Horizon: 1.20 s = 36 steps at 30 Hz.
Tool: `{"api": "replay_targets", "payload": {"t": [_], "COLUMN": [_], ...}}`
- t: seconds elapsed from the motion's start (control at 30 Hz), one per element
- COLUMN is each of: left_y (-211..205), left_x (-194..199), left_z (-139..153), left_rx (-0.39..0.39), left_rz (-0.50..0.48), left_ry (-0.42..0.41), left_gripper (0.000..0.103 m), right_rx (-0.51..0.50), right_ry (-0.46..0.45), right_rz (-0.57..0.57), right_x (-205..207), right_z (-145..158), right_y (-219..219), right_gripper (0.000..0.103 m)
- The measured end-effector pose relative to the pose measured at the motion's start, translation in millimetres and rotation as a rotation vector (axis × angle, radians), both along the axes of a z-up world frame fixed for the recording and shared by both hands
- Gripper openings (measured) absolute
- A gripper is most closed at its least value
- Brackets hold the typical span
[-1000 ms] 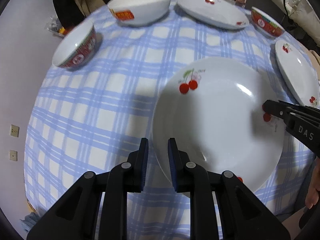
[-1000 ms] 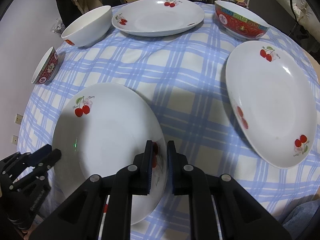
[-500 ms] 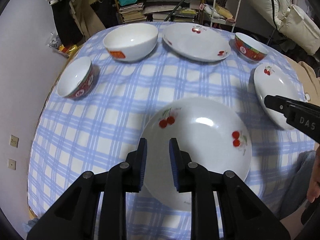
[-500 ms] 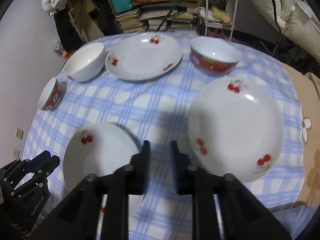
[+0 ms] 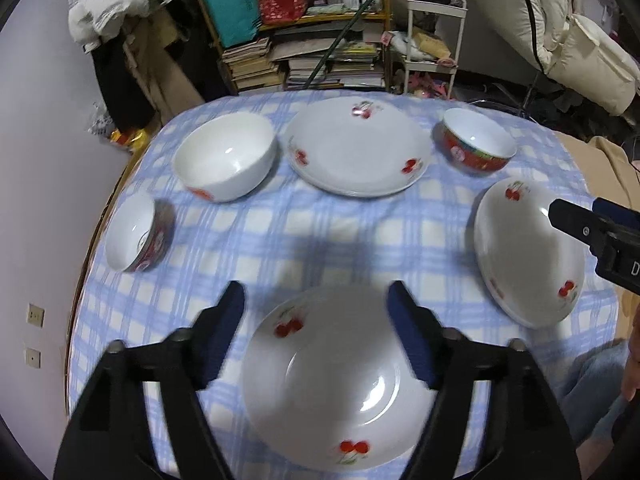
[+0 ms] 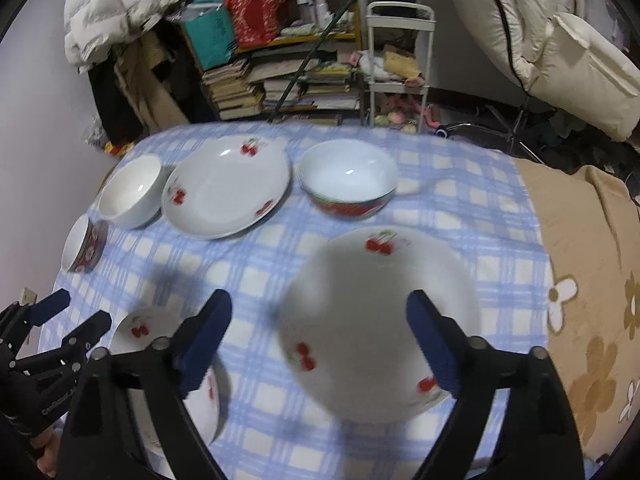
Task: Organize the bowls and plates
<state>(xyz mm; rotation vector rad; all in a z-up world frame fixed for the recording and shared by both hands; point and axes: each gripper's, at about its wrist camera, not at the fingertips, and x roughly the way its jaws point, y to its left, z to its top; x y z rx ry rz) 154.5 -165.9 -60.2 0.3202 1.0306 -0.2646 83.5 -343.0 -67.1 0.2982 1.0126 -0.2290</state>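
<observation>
My left tongs [image 5: 316, 334] and right tongs [image 6: 320, 340] have just sprung apart, empty. The near plate [image 5: 332, 392] lies below my left; the right-hand plate [image 6: 380, 320] below my right.

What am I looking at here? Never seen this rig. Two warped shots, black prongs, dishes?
There is no robot. A person holds a pair of hand-held tongs in each hand, and each pair carries a fisheye camera looking along its two fingers; that explains the warping.

One picture is from the left tongs, the other from the right tongs. Both have just been opening, stand wide open, and hold nothing.

Below them is a table under a blue checked cloth. On it lie three cherry-print plates: a near plate, a right plate and a far plate. There are also three bowls: a white bowl, a small red bowl at the left edge, and a bigger red bowl at the back.

Nothing looks stacked yet.
</observation>
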Motion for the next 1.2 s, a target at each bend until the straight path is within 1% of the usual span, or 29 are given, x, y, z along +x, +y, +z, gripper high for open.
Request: {"api": "replay_targets", "payload": {"t": [0.03,0.17,0.3,0.37,0.53,0.6,0.73,0.8,0.9,0.93,0.97,1.0,1.03,1.07,1.1,1.13,1.2], "left_y": [-5,-33,-59,-69,-89,-95,-107,-114,-120,-122,-125,-127,-130,-132,-135,-136,-137], "left_x": [2,10,17,20,25,26,27,26,22,21,20,20,21,21,23,24,26], "left_z": [0,-6,-18,-24,-40,-45,-56,-61,-67,-69,-72,-75,-78,-82,-86,-88,-93], "left_rx": [0.0,0.023,0.026,0.029,0.036,0.039,0.033,0.024,-0.003,-0.011,-0.019,-0.019,-0.016,-0.01,-0.003,-0.005,-0.018], "left_rz": [-0.001,-0.02,-0.045,-0.051,-0.068,-0.07,-0.081,-0.096,-0.11,-0.115,-0.122,-0.125,-0.127,-0.127,-0.122,-0.115,-0.098], "left_ry": [-0.003,0.004,0.038,0.049,0.08,0.092,0.105,0.117,0.113,0.114,0.123,0.135,0.148,0.163,0.177,0.181,0.197], "left_gripper": [0.081,0.082,0.082,0.082,0.082,0.082,0.082,0.082,0.081,0.078,0.069,0.065,0.055,0.047,0.045,0.042,0.038], "right_rx": [0.0,0.027,0.077,0.083,0.073,0.077,0.122,0.139,0.158,0.17,0.188,0.203,0.206,0.201,0.201,0.209,0.244], "right_ry": [0.001,0.004,0.002,0.007,0.06,0.06,0.089,0.1,0.124,0.126,0.122,0.122,0.127,0.13,0.127,0.126,0.126], "right_rz": [-0.01,-0.066,-0.122,-0.144,-0.193,-0.188,-0.195,-0.2,-0.217,-0.224,-0.231,-0.239,-0.25,-0.263,-0.269,-0.27,-0.271], "right_x": [0,-1,-6,-9,-16,-18,-21,-23,-26,-27,-29,-32,-33,-35,-37,-38,-40], "right_z": [-1,-9,-21,-27,-46,-51,-66,-72,-82,-84,-86,-88,-90,-92,-92,-93,-97], "right_y": [-7,-41,-68,-77,-92,-95,-102,-105,-110,-112,-114,-116,-118,-121,-123,-124,-126], "right_gripper": [0.1,0.101,0.101,0.101,0.101,0.101,0.101,0.098,0.083,0.078,0.069,0.063,0.06,0.053,0.044,0.041,0.027]}}
